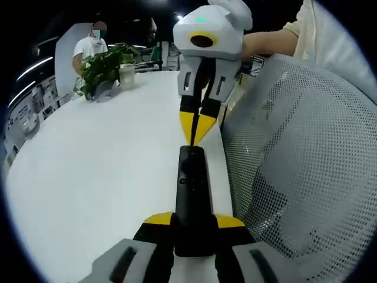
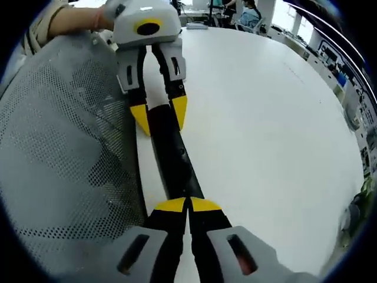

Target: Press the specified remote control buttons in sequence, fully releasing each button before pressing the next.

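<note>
We see the remote [image 1: 192, 194], a slim black bar, held above the white table [image 1: 106, 177] close to its edge beside a grey mesh chair back [image 1: 300, 165]. Its long axis runs straight from one gripper to the other, roughly along that table edge. Small buttons show on its upper face near the end away from the left gripper.

The left gripper [image 1: 194, 227] pinches one end of the remote between its yellow-tipped jaws; in the right gripper view this same gripper [image 2: 159, 118] straddles the far end of the bar [image 2: 171, 153]. The right gripper [image 2: 188, 205] has its yellow tips pressed together with nothing between them, and those tips rest at the other end of the remote. In the left gripper view it [image 1: 194, 132] appears as a closed yellow point touching the far end of the bar. A hand [image 1: 235, 12] holds its white body.

At the far edge of the table a white pot [image 1: 126, 75] holds a leafy green plant [image 1: 103, 68]. A person [image 1: 88, 44] in a white top stands behind it. The table surface is plain white and matte. The room behind is dark, with ceiling lights, and further desks show past the table.
</note>
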{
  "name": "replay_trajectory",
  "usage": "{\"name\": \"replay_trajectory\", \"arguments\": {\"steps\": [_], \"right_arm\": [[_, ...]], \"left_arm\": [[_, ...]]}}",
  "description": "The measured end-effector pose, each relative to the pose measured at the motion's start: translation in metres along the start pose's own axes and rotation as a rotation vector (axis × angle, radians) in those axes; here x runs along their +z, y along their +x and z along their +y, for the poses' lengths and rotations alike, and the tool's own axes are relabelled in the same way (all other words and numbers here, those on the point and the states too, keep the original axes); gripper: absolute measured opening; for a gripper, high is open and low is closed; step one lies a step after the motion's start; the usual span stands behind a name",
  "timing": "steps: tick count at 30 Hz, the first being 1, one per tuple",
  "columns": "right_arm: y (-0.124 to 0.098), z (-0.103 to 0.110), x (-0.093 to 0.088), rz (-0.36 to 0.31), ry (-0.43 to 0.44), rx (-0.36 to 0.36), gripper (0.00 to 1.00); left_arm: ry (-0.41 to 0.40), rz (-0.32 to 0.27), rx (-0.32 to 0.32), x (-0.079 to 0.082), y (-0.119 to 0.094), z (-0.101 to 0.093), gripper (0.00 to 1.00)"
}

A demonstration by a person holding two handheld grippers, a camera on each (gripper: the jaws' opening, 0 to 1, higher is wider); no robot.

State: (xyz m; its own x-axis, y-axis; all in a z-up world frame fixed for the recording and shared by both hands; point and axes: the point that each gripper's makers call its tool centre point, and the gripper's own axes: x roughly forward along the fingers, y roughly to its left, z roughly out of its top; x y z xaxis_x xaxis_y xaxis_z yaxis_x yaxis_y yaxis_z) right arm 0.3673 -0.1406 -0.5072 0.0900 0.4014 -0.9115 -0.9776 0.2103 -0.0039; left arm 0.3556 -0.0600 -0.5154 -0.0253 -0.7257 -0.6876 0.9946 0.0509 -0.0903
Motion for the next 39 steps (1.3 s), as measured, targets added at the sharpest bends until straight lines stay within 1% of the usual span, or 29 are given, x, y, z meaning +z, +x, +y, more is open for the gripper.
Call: {"name": "replay_trajectory", "arguments": {"steps": [2,3,4,5,7,11,13,17,19,20,22,24,28,30,32,34,39], "right_arm": [[0.0017,0.0009,-0.0009,0.017,-0.012,0.004,0.00],[0.0027,0.0025,-0.0032,0.038,-0.026,0.014,0.00],[0.0029,-0.0006,-0.0002,0.033,-0.075,-0.003,0.00],[0.0021,0.0020,-0.0025,0.055,-0.070,0.006,0.00],[0.0035,0.0014,-0.0014,0.068,-0.079,0.005,0.00],[0.0037,-0.0004,-0.0022,0.099,-0.018,0.018,0.00],[0.0038,-0.0008,-0.0028,0.122,0.026,0.017,0.00],[0.0043,-0.0012,-0.0025,0.145,0.034,0.027,0.00],[0.0043,-0.0012,-0.0031,0.164,0.070,0.033,0.00],[0.0042,-0.0010,-0.0038,0.181,0.108,0.027,0.00],[0.0048,-0.0013,-0.0031,0.194,0.134,0.016,0.00],[0.0047,-0.0009,-0.0036,0.195,0.112,0.017,0.00],[0.0044,-0.0007,-0.0041,0.193,0.121,0.013,0.00],[0.0041,-0.0004,-0.0045,0.177,0.081,0.024,0.00],[0.0044,-0.0003,-0.0044,0.175,0.059,0.027,0.00],[0.0043,-0.0001,-0.0040,0.173,0.079,0.014,0.00],[0.0029,0.0003,-0.0045,0.140,0.062,0.009,0.00]], "left_arm": [[0.001,0.002,-0.001,-0.0001,0.0000,0.0000,0.25],[0.001,0.002,-0.002,0.0000,0.0001,-0.0001,0.25],[0.000,0.002,-0.003,0.0002,0.0001,0.0000,0.25],[-0.004,0.002,-0.004,0.0001,0.0001,0.0000,0.25],[-0.003,0.002,-0.004,0.0002,0.0002,-0.0001,0.25],[-0.002,0.007,-0.006,0.0002,0.0003,-0.0002,0.25],[0.001,0.010,-0.007,0.0002,0.0003,-0.0003,0.25],[0.001,0.014,-0.007,0.0002,0.0003,-0.0003,0.25],[0.002,0.015,-0.008,0.0001,0.0003,-0.0004,0.25],[0.003,0.016,-0.008,0.0001,0.0004,-0.0004,0.25],[0.005,0.017,-0.007,0.0000,0.0004,-0.0004,0.25],[0.005,0.018,-0.007,0.0000,0.0002,-0.0005,0.25],[0.008,0.021,-0.008,-0.0002,0.0001,-0.0006,0.25],[0.009,0.023,-0.008,-0.0004,0.0001,-0.0005,0.25],[0.011,0.025,-0.009,-0.0008,0.0002,-0.0003,0.25],[0.011,0.027,-0.009,-0.0009,0.0002,-0.0003,0.25],[0.011,0.028,-0.009,-0.0008,0.0002,-0.0003,0.25]]}}
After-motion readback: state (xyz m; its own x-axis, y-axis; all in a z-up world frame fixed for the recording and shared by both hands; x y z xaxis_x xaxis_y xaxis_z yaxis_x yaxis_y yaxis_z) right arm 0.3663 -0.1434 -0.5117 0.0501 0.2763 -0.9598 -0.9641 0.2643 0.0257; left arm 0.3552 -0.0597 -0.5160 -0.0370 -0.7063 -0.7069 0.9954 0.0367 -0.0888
